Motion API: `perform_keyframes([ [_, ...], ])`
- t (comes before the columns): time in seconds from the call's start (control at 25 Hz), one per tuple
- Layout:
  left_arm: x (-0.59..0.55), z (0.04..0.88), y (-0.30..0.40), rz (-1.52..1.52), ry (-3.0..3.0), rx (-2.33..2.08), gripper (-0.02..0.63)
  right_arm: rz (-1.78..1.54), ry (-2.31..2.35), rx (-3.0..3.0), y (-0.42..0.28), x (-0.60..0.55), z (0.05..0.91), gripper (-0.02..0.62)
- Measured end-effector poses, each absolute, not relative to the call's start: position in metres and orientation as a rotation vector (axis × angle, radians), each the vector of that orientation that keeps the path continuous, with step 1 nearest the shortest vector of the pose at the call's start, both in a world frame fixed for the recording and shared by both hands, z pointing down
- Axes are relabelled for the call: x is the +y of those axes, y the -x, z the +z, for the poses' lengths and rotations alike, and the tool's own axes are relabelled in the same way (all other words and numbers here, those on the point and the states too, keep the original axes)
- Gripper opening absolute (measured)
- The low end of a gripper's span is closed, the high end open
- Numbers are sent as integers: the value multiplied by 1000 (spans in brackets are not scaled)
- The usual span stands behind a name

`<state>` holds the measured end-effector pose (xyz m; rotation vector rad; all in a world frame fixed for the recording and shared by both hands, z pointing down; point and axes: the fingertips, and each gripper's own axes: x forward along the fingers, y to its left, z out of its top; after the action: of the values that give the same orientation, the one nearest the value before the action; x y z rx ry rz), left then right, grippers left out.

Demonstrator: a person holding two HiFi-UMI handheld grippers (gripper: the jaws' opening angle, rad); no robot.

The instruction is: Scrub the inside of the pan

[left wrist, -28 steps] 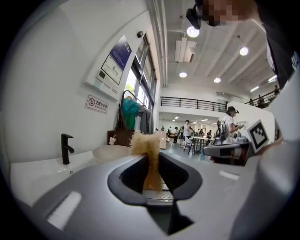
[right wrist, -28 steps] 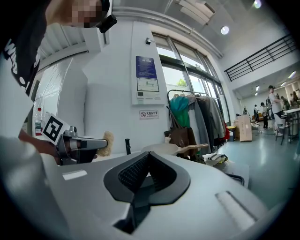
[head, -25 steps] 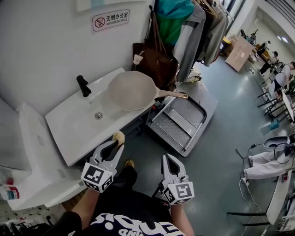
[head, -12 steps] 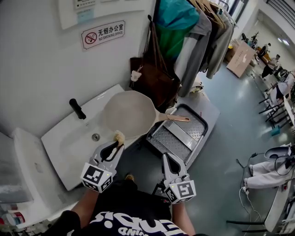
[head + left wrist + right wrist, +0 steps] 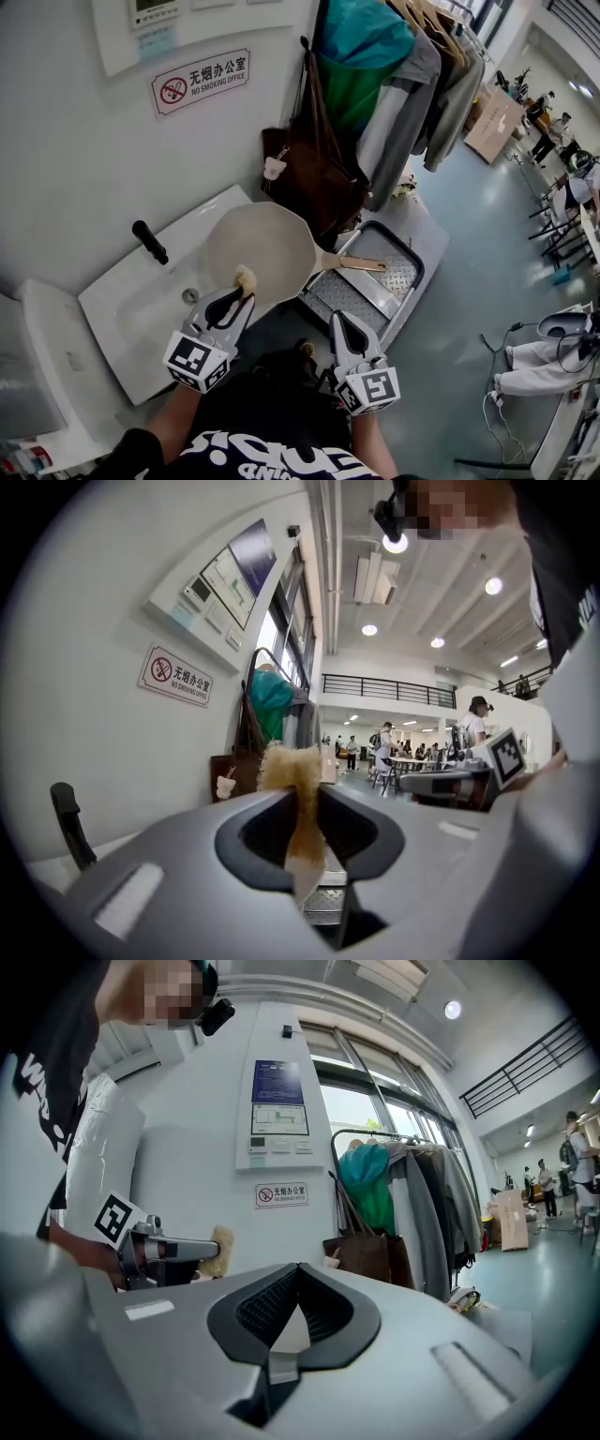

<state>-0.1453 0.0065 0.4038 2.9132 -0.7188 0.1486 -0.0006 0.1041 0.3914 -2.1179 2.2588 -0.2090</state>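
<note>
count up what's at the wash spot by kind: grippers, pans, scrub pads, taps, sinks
grippers: 2 (left gripper, shut on the pad; right gripper, shut, empty)
pan: 1
scrub pad: 1
tap: 1
sink: 1
total: 6

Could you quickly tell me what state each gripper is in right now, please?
Left gripper: closed on a tan sponge.
Right gripper: closed, holding nothing.
</note>
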Motion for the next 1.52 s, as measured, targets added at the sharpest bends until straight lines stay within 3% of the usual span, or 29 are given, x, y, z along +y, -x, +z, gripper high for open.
perform_keyframes([
  [0.8,-88,391,67,136,-2811,-1078,67,-93,1842,2592,-85,-35,371,9],
  [1.04,-96,395,55,182,-2779,-1152,67,84,1668,2939,-85,-44,379,13],
  [1.16,-95,402,50,219,-2773,-1119,67,116,1556,3184,-82,-43,400,139],
  [1.24,-94,406,48,233,-2773,-1091,67,38,1484,3287,-81,-42,415,267],
  [1.28,-95,407,47,234,-2775,-1080,67,-5,1450,3321,-80,-43,421,291],
  [1.52,-100,415,43,256,-2790,-1016,67,-192,1265,3512,-79,-38,463,291],
])
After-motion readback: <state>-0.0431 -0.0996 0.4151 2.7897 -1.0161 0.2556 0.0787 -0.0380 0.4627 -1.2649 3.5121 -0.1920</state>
